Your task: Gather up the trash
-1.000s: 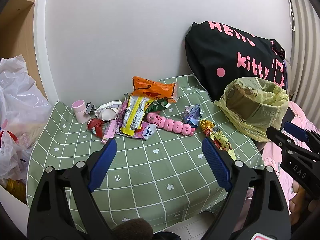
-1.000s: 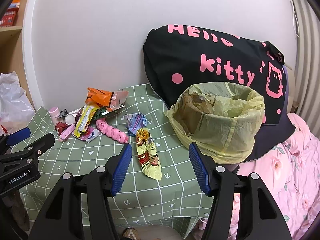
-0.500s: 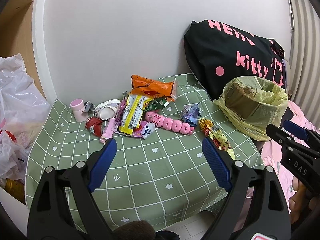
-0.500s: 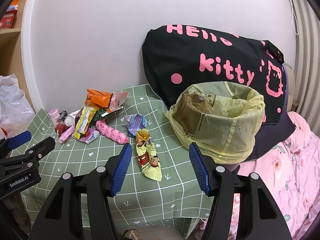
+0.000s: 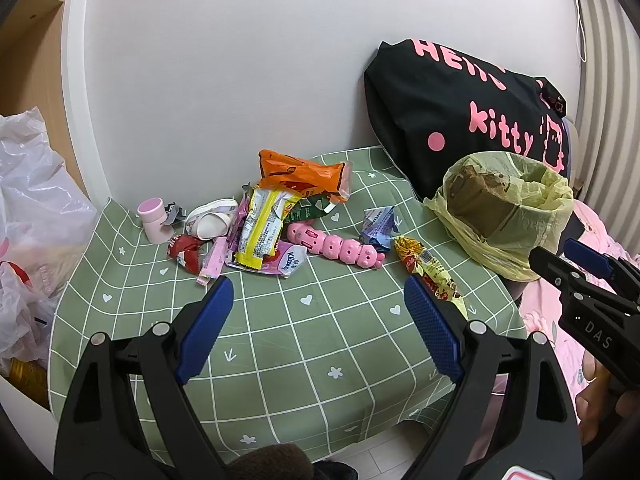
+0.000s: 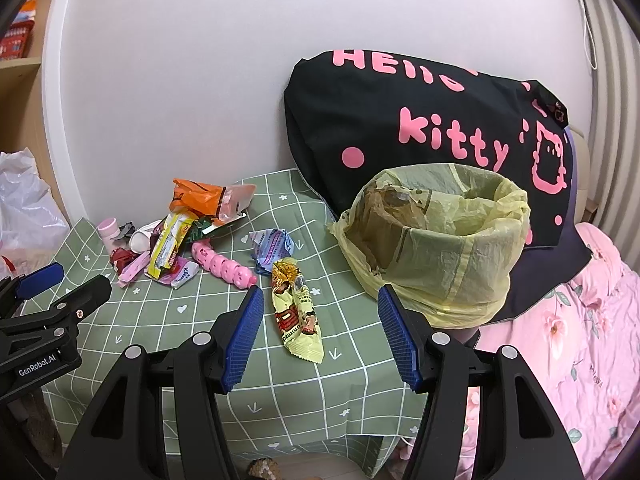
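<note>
Barely anything changes from a second ago: my left gripper (image 5: 316, 308) is still spread wide above the near part of the table (image 5: 304, 344), holding nothing, and the litter has only slid a touch lower in its view. My right gripper (image 6: 320, 328) also stays wide open and empty, hanging over the table's near right corner just as before.

Between its blue pads (image 6: 244, 336) I see the yellow snack wrapper (image 6: 298, 316) lying flat near the table's right edge, same spot as earlier. Behind it sits the crumpled blue-purple wrapper (image 6: 270, 248), and just left of that the pink segmented toy (image 6: 224, 266).

Toward the far edge, against the wall, the pile hasn't shifted: orange bag (image 5: 300, 174) on top, long yellow packet (image 5: 266, 228) leaning out of it, tissue pack (image 5: 286, 262) at its foot, red wrapper (image 5: 184, 248) and a small pink cup (image 5: 152, 220) on the left.

Off the table's right edge stands the yellow-lined bin (image 6: 444, 240), mouth open, brown paper inside, with the black Hello Kitty bag (image 6: 420, 120) behind it.
</note>
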The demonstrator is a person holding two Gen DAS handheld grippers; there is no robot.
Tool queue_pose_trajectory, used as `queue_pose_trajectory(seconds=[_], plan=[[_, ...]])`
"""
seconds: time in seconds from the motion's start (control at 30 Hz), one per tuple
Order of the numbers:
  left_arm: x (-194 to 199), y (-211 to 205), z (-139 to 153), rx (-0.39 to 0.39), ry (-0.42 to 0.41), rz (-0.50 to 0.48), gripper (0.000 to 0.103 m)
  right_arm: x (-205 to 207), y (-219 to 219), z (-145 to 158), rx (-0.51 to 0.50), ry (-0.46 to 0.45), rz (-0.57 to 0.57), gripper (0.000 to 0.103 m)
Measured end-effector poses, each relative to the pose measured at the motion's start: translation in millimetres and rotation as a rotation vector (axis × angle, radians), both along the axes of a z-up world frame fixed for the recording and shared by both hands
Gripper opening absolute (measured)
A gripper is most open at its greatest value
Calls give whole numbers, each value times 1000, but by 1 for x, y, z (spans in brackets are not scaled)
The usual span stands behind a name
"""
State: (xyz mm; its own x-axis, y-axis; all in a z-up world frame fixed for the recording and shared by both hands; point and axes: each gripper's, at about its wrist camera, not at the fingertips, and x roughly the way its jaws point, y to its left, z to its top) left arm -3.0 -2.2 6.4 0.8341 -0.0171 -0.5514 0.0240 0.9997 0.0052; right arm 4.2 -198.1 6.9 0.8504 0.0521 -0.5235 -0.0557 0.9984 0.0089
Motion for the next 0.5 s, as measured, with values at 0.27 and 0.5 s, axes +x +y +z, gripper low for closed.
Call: queue_pose_trajectory(seconds=[0.27, 0.5], plan=[[-1, 0, 1, -3, -1, -1, 83, 0, -1, 0, 3, -1, -3, 56], [-1, -1, 2, -4, -4, -3, 83, 0, -1, -1, 4, -3, -4, 56]])
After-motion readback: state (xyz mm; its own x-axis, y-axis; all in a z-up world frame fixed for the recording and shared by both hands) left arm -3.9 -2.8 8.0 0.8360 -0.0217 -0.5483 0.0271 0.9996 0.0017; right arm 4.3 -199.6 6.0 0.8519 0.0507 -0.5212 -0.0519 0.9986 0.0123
